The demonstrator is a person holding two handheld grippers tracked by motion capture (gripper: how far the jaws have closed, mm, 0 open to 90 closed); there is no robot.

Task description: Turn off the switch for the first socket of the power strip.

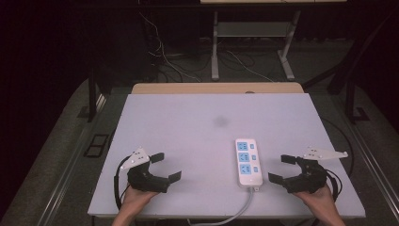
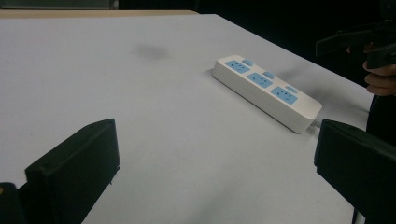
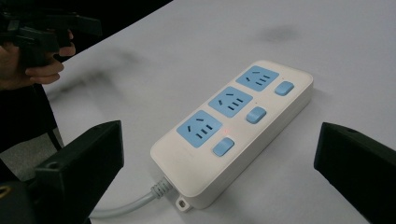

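If I swing my wide, empty right tool (image 1: pixel 286 168) carelessly, it could knock the power strip (image 1: pixel 247 161) across the bench (image 1: pixel 188 127).

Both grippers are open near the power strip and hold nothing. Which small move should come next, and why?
Probably ease the right gripper toward the power strip. Its jaws stand open and empty beside the strip's cable end, closer than the left gripper. In the right gripper view the strip's three blue switches lie between the jaws.
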